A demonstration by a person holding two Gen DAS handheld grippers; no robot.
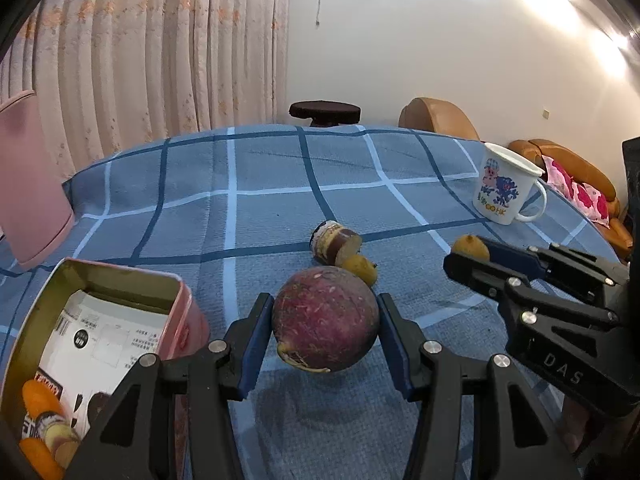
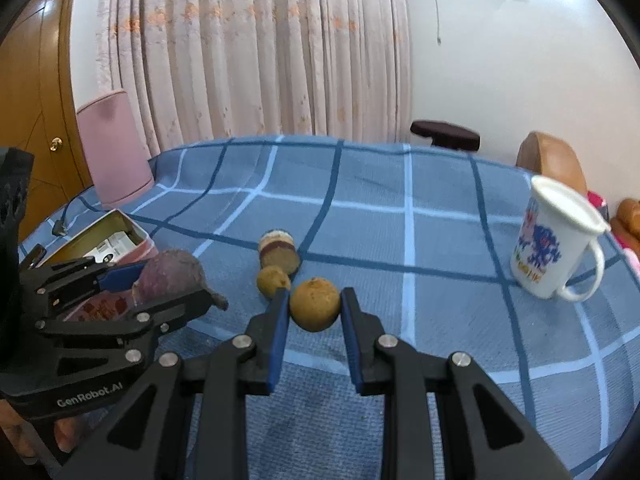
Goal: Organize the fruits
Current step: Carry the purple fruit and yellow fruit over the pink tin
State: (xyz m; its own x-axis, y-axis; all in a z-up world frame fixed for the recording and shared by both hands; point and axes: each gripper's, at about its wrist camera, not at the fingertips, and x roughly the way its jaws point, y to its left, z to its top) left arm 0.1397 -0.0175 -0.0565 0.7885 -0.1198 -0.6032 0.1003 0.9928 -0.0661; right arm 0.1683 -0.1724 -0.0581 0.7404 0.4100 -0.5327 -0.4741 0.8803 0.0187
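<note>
My left gripper (image 1: 325, 320) is shut on a round purple fruit (image 1: 325, 318), held above the blue checked cloth; the right wrist view shows that purple fruit (image 2: 170, 276) at the left in the left gripper (image 2: 176, 284). My right gripper (image 2: 314, 306) is shut on a small round yellow-brown fruit (image 2: 315, 304), which the left wrist view shows as a yellow fruit (image 1: 471, 247) in the right gripper (image 1: 470, 256). Another small yellow fruit (image 1: 361, 269) (image 2: 273, 281) lies on the cloth against a short brown cylinder (image 1: 334, 242) (image 2: 279, 251). A pink tin box (image 1: 96, 336) (image 2: 116, 236) stands open at the left, holding orange pieces and paper.
A white printed mug (image 1: 506, 184) (image 2: 556, 244) stands at the right of the table (image 1: 240, 184). A pink object (image 2: 114, 148) stands at the far left edge by the curtain. Brown sofa cushions (image 1: 568, 164) and a dark stool (image 1: 325, 112) are beyond the table.
</note>
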